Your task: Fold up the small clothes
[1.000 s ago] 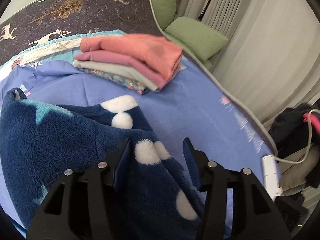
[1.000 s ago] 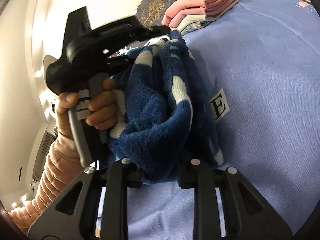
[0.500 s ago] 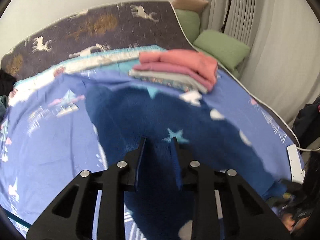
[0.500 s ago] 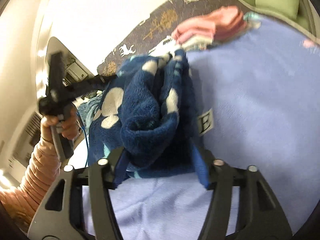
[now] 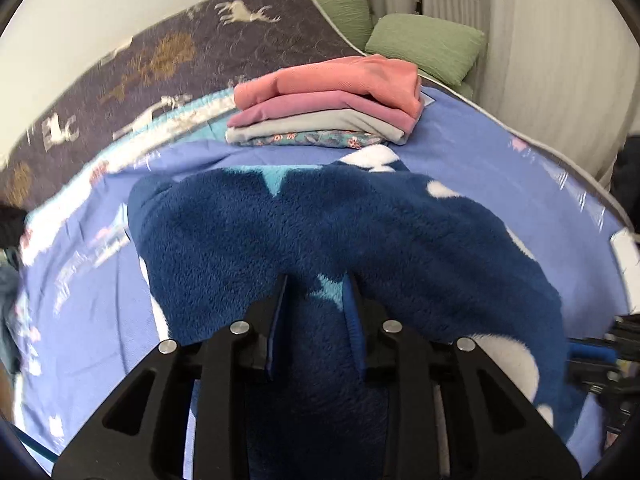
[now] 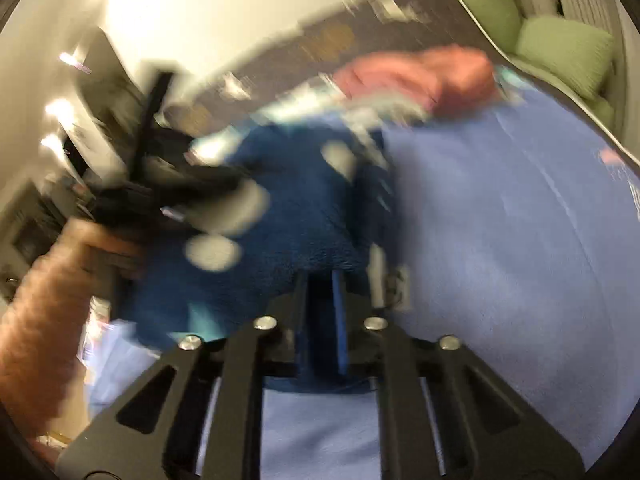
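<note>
2 claws on 1 garment: navy fleece piece point(image 5: 340, 236) with white dots and teal stars, spread on the blue bedsheet point(image 5: 472, 152) of the bed, just in front of the folded stack point(image 5: 332, 108) of 4 items (coral, pink, grey, floral). Left claw point(image 5: 316, 296) is clamped on a ridge of fleece at the near edge; its jaws have just eased a bit wider, cloth between them. Right claw point(image 6: 320, 292) has just been closing, now pinched together on a thin bit of the fleece point(image 6: 280, 224) edge; frame blurred, so exact grip spot unclear. In the right wrist view the left hand point(image 6: 92, 240) in a peach sleeve point(image 6: 44, 312) holds its tool at the far side of the cloth.

Why held so, my guess: each claw takes 1 end of the near edge so the piece can be pulled flat and squared before a fold, parked near the stack for an easy drop on top.

Long axis runs left-right across the left wrist view, roughly parallel to the stack front; which end is top cannot tell
</note>
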Tool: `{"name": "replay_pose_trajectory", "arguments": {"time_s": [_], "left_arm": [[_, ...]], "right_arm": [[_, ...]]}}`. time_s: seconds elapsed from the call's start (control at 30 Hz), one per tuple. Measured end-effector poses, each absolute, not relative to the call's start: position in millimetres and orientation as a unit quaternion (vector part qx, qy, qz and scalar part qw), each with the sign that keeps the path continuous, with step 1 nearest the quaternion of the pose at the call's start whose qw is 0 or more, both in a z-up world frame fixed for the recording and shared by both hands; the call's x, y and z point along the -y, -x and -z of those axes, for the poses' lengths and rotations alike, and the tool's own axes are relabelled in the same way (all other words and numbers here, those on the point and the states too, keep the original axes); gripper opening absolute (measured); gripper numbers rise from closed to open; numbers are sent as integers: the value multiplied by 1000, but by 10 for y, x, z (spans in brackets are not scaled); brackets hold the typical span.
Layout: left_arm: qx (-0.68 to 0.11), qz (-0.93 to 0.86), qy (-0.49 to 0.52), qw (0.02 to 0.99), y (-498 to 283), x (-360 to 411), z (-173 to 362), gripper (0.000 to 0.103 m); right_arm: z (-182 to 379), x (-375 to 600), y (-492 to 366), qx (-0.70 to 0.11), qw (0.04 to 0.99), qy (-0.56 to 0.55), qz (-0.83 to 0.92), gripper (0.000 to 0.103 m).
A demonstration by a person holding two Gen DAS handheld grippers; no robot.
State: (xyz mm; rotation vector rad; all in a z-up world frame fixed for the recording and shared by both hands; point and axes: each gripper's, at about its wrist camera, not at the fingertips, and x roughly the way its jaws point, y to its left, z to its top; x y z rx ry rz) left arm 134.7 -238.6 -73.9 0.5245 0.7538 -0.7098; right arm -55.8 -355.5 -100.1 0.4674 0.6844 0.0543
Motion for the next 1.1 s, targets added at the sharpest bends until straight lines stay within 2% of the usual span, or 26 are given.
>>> {"name": "replay_pose_trajectory", "arguments": {"time_s": [0.27, 0.37, 0.5, 0.6, 0.7, 0.83, 0.93, 1.1], "left_arm": [[-354, 319, -261, 840, -1356, 2503, 755, 31], [-353, 301, -284, 839, -1383, 2641, 777, 33], [-351, 291, -313, 833, -1363, 2734, 791, 34], [-352, 292, -315, 832, -1365, 2717, 782, 34], [-353, 292, -320, 829, -1361, 2701, 767, 34], [-349, 291, -341, 823, -1325, 2699, 746, 35], [-356, 294, -344, 818, -1355, 2734, 759, 35], [-353, 296, -343, 819, -1364, 2752, 793, 35]], "right_arm": [[956, 3507, 586, -338, 917, -210, 1, 10], [829, 3550, 710, -327, 913, -242, 4, 17], [669, 3414, 1000, -297, 909, -264, -126, 17], [800, 3092, 1000, -336, 888, -253, -186, 12], [985, 2855, 802, -376, 883, -230, -164, 5], [1095, 2791, 487, -378, 874, -263, -157, 5], [1290, 2579, 208, -416, 851, -271, -171, 5], [1311, 2421, 168, -411, 842, -271, -220, 3]]}}
